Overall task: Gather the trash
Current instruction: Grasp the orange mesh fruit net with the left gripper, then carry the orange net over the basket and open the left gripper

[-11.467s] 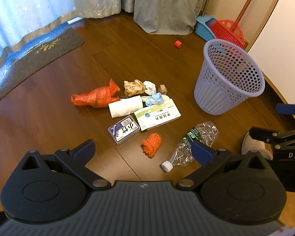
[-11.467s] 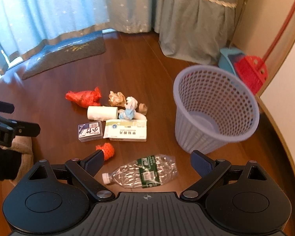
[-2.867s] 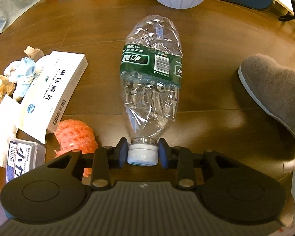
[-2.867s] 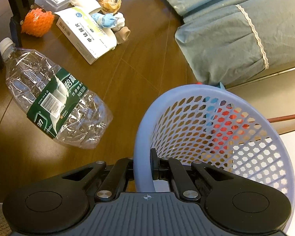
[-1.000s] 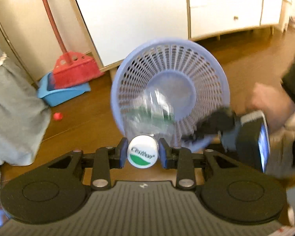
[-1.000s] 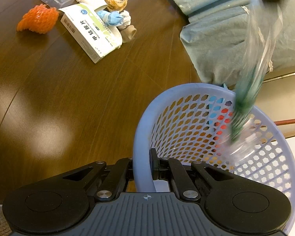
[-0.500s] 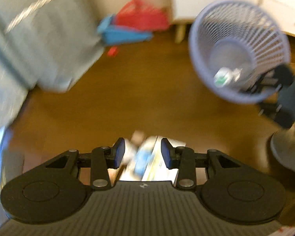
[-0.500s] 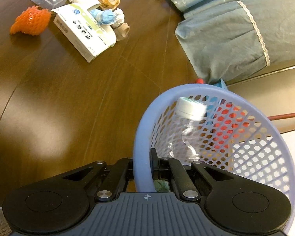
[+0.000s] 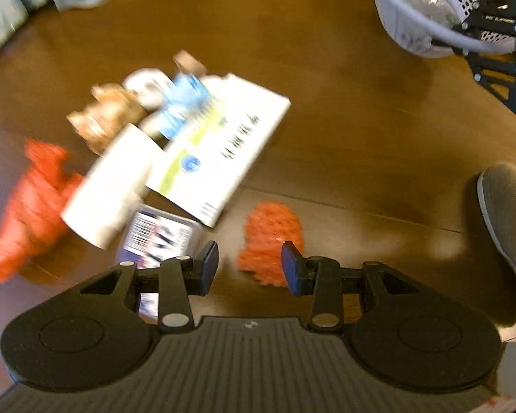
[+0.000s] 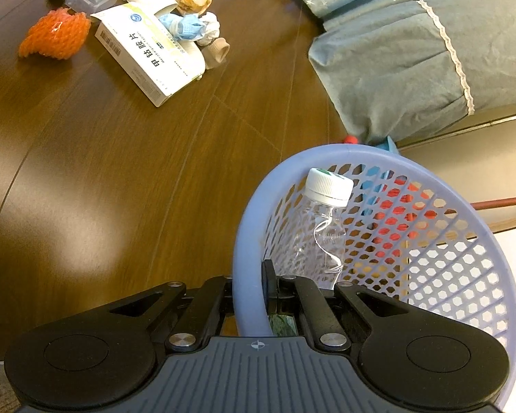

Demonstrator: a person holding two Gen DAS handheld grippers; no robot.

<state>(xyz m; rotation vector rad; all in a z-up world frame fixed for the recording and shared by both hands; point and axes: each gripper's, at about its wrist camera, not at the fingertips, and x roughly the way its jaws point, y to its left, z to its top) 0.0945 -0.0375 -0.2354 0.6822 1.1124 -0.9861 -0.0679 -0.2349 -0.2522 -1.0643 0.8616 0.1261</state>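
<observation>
My left gripper [image 9: 250, 266] is open and empty, low over the wooden floor, with an orange foam net [image 9: 271, 241] just beyond its fingertips. Past the net lie a white carton [image 9: 220, 144], a paper roll [image 9: 110, 186], a small barcoded case [image 9: 158, 237], a red plastic bag [image 9: 27, 203] and crumpled paper [image 9: 103, 117], all motion-blurred. My right gripper [image 10: 249, 287] is shut on the near rim of the lavender mesh basket [image 10: 361, 158]. A clear plastic bottle [image 10: 326, 220] with a white cap stands inside that basket.
A grey slipper [image 9: 509, 227] rests on the floor to the right of my left gripper. Grey-green curtain folds [image 10: 412, 51] hang down to the floor behind the basket. A small red cap [image 10: 351, 138] lies at the curtain's foot.
My left gripper let go of the bottle into the basket, then swung back down over the trash pile beside the orange net. The right gripper kept its hold on the basket rim.
</observation>
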